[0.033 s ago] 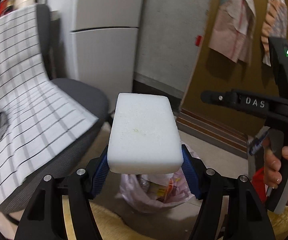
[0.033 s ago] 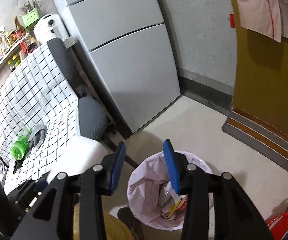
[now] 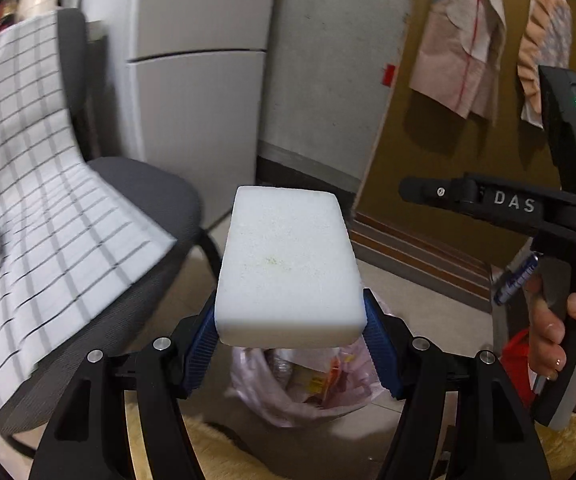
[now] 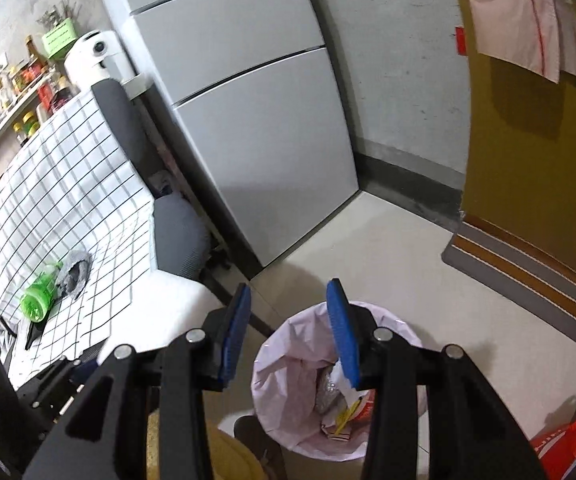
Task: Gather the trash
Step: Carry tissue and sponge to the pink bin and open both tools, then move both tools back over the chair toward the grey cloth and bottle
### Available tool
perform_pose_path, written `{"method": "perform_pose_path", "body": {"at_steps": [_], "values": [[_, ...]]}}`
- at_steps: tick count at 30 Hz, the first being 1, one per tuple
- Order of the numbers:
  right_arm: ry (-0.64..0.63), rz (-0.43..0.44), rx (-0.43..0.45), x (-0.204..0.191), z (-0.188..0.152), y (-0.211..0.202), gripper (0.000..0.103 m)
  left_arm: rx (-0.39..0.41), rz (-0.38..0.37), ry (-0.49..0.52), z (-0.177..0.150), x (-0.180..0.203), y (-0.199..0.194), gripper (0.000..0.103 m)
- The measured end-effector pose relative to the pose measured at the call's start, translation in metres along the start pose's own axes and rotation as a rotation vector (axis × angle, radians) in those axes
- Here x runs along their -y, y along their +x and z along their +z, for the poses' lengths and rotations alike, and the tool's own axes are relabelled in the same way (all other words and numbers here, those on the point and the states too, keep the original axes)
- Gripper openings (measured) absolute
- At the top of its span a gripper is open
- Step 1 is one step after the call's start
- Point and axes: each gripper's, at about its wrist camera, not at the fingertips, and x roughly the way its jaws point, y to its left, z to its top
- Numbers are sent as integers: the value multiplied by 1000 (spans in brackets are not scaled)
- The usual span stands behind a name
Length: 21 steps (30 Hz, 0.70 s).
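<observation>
My left gripper is shut on a white foam block and holds it in the air above a bin lined with a pink bag that holds wrappers. My right gripper is open and empty, its blue pads hanging over the near rim of the same pink-lined bin. Its black body shows at the right of the left wrist view, held by a hand. A green bottle and a grey crumpled piece lie on the checked cloth at the left.
A grey chair under the checked cloth stands left of the bin. A white fridge stands behind. A striped door mat lies by the yellow door. A red bag sits at the right.
</observation>
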Motion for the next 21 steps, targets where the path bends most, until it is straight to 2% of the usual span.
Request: {"method": "perform_pose_path", "body": {"at_steps": [2,4,5,10,16,21], "values": [[19,-10,0,11,0,-1,39,-17,-17,8,4,8,12,71],[38,-23,-1,22,0,0,39,-27,-13,16,6,12,23,81],[44,-27,-4,26,0,0,39,-35,-5,20,6,14,30,82],[56,-31,-26,36,-4,5,40,-104,19,6,-1,6,51,82],[42,-14,-29,23,-5,8,40,-91,88,-48,-12,-23,33,82],[-11,17,-30,-6,-3,9,40,-68,160,-121,-21,-53,7,82]]}}
